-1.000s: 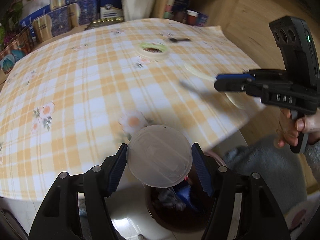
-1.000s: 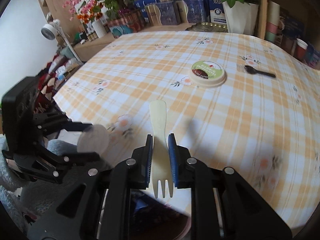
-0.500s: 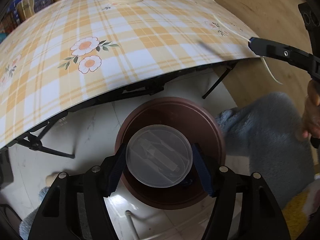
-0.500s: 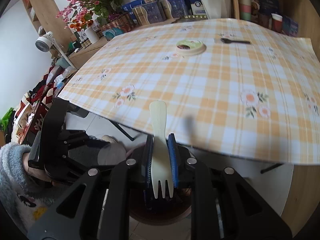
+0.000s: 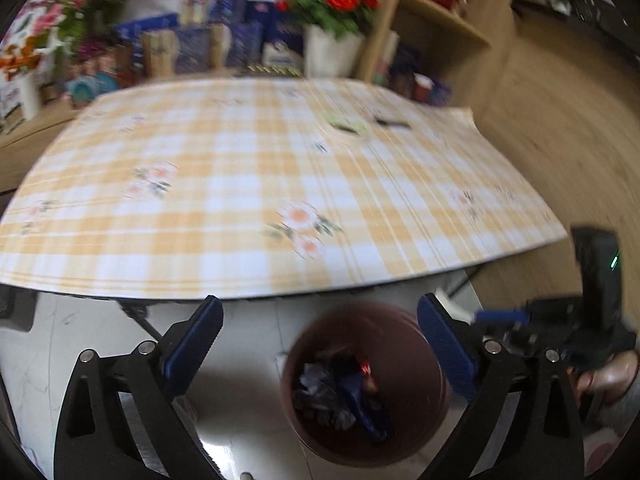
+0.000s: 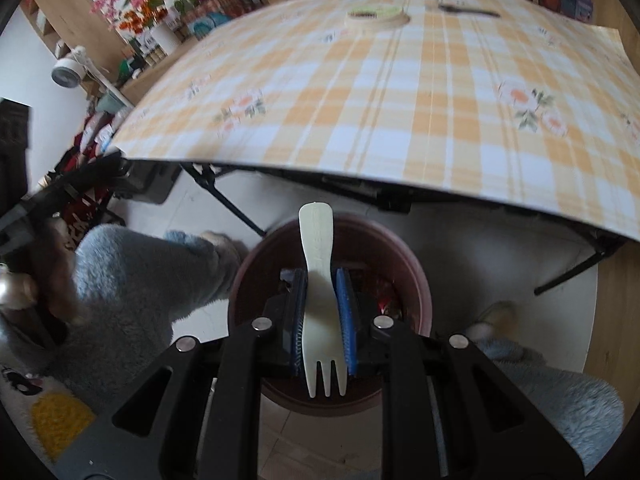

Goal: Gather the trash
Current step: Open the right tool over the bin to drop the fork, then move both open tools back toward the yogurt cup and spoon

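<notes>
The left gripper (image 5: 320, 334) has just been spreading wide, nothing between its fingers. The right gripper (image 6: 323, 316) is pinching a cream plastic fork (image 6: 320, 280), partly hiding the round brown bin (image 6: 408, 272) behind it.

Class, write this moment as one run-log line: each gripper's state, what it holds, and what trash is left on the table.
left gripper: just opened, empty | right gripper: shut on fork over bin | table: lid, spoon

One fork (image 6: 322, 300); one bin (image 6: 416, 280); one lid (image 6: 374, 16); one spoon (image 6: 466, 9)
</notes>
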`<action>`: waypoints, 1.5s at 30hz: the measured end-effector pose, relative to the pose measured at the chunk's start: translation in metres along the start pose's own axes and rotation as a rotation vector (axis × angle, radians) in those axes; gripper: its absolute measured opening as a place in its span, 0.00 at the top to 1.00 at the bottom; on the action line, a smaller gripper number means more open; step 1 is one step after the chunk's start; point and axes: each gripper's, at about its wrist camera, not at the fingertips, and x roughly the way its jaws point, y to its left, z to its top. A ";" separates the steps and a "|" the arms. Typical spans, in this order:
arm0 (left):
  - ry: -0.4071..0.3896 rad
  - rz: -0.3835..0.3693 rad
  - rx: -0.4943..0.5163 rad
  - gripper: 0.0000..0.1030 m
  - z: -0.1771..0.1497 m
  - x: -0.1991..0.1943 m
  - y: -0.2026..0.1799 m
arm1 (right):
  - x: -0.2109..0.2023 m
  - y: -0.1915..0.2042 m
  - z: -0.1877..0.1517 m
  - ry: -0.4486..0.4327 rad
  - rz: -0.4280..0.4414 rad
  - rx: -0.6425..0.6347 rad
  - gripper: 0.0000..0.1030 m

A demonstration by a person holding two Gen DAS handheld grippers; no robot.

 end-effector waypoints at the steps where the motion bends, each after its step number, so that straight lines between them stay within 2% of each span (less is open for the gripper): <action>1: -0.018 0.013 -0.009 0.07 0.001 -0.005 0.004 | 0.003 0.000 -0.001 0.010 -0.003 0.000 0.81; 10: -0.108 0.122 -0.023 0.07 0.012 -0.033 0.029 | 0.037 -0.002 -0.006 0.121 -0.044 0.014 0.81; 19: -0.125 0.134 -0.048 0.06 0.016 -0.037 0.037 | 0.048 -0.001 -0.009 0.175 -0.042 0.019 0.78; 21: -0.120 0.134 -0.046 0.06 0.016 -0.036 0.036 | 0.047 -0.001 -0.008 0.175 -0.041 0.020 0.70; 22: -0.118 0.133 -0.045 0.06 0.016 -0.035 0.036 | 0.046 -0.001 -0.008 0.171 -0.038 0.020 0.57; 23: -0.118 0.134 -0.043 0.06 0.016 -0.035 0.036 | 0.044 0.000 -0.007 0.163 -0.036 0.017 0.44; 26: -0.119 0.137 -0.041 0.06 0.017 -0.035 0.036 | 0.038 0.003 -0.004 0.135 -0.030 0.007 0.33; 28: -0.123 0.139 -0.042 0.06 0.019 -0.035 0.037 | 0.030 0.003 0.000 0.105 -0.027 0.015 0.10; 29: -0.124 0.140 -0.043 0.06 0.020 -0.035 0.037 | 0.022 0.002 0.004 0.078 -0.019 0.018 0.08; 32: -0.130 0.145 -0.043 0.06 0.024 -0.036 0.038 | 0.002 0.001 0.016 0.013 0.013 0.017 0.06; 40: -0.148 0.145 -0.030 0.06 0.040 -0.033 0.036 | -0.055 -0.018 0.058 -0.177 -0.011 0.041 0.06; 45: -0.157 0.135 -0.018 0.06 0.051 -0.028 0.032 | -0.075 -0.038 0.079 -0.240 -0.073 0.069 0.06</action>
